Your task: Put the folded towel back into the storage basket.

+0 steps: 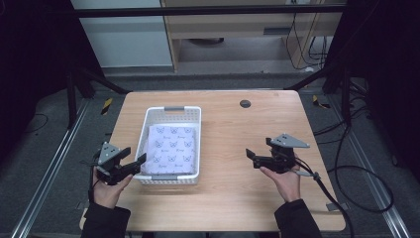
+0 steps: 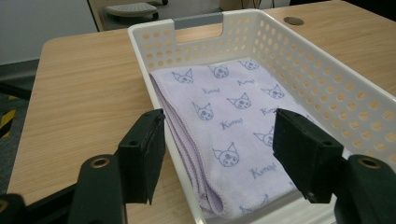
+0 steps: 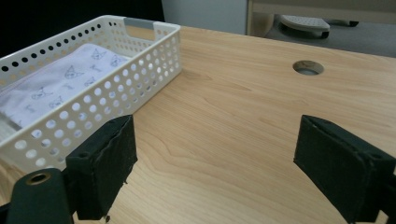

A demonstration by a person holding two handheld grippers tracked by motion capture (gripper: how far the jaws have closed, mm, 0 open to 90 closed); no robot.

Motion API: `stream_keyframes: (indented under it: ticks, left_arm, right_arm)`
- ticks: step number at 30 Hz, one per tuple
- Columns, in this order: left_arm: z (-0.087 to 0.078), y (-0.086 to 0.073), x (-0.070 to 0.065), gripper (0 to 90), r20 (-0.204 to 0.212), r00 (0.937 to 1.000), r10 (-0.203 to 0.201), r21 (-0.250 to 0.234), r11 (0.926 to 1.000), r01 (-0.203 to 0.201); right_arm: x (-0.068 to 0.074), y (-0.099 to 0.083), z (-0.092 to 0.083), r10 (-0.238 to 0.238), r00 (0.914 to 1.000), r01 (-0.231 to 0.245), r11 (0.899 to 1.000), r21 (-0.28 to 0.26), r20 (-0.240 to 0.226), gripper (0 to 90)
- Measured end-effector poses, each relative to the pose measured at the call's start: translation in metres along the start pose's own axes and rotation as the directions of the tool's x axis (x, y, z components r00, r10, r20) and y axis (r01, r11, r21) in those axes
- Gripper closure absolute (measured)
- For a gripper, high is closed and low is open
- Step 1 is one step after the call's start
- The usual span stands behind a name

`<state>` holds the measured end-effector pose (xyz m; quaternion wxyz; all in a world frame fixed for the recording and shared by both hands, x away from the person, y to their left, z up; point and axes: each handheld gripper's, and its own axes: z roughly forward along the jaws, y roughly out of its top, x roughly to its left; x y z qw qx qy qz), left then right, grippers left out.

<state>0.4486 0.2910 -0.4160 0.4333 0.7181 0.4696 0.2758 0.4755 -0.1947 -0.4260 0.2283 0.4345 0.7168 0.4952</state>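
Currently: towel settled in basket, both grippers free — snagging risk noted

A folded lilac towel (image 2: 233, 126) printed with cat faces is seen lying flat inside the white perforated basket (image 1: 197, 130), on the wooden table (image 1: 237, 148). The left gripper (image 1: 137, 162) is held with its jaws well apart and nothing between the pads; they straddle the near corner of the basket, with the towel's folded edge just ahead of them. The right gripper (image 1: 251, 156) is likewise spread and holds nothing, with the basket well off to its side over bare table.

Risks are judged as follows. Should the left gripper be drawn sideways, the basket wall could be caught by a jaw and the basket dragged or tipped. Should the jaws be shut here, the towel's edge could be pinched and the fold pulled open.
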Motion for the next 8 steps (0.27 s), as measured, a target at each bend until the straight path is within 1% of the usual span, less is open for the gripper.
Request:
stream_keyframes:
  ticks: [4, 8]
  left_arm:
    - [-0.001, -0.001, 0.003, 34.2, 0.006, 0.9999, -0.015, -0.001, 0.9999, 0.015]
    - [-0.002, -0.003, 0.006, 35.0, 0.004, 0.9997, -0.022, -0.003, 0.9998, 0.022]
  right_arm:
    - [-0.011, -0.010, -0.010, 0.013, 0.9998, -0.013, 1.000, 0.006, 0.017, 12.5]
    - [-0.019, -0.019, -0.016, 0.012, 0.9994, -0.013, 1.000, 0.015, 0.032, 12.3]
